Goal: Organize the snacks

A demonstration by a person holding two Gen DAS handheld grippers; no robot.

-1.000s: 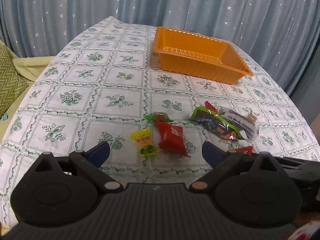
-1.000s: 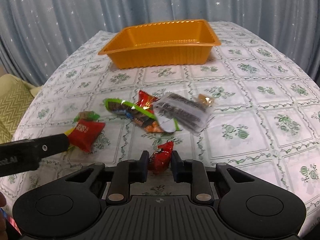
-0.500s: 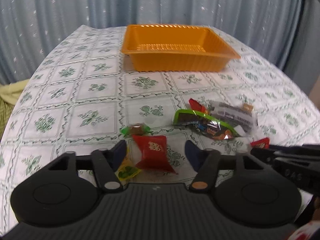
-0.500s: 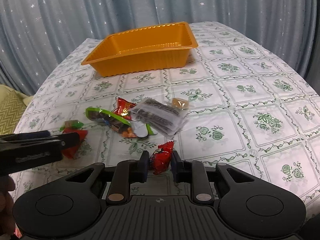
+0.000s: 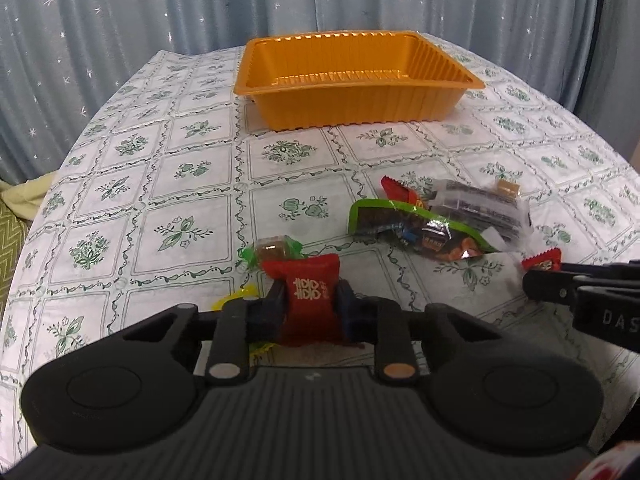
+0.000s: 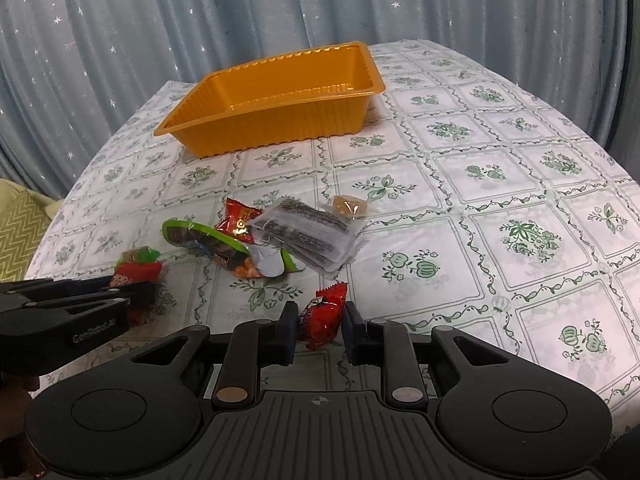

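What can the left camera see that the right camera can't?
Only the left wrist view shows the yellow candy wrapper peeking out beside the left hand-held gripper, and the writing on the red packet it pinches. Only the right wrist view shows the small red snack whole, squeezed in the right hand-held gripper. Both show the empty orange tray, the green-edged bag, the clear dark packet and the flowery tablecloth.
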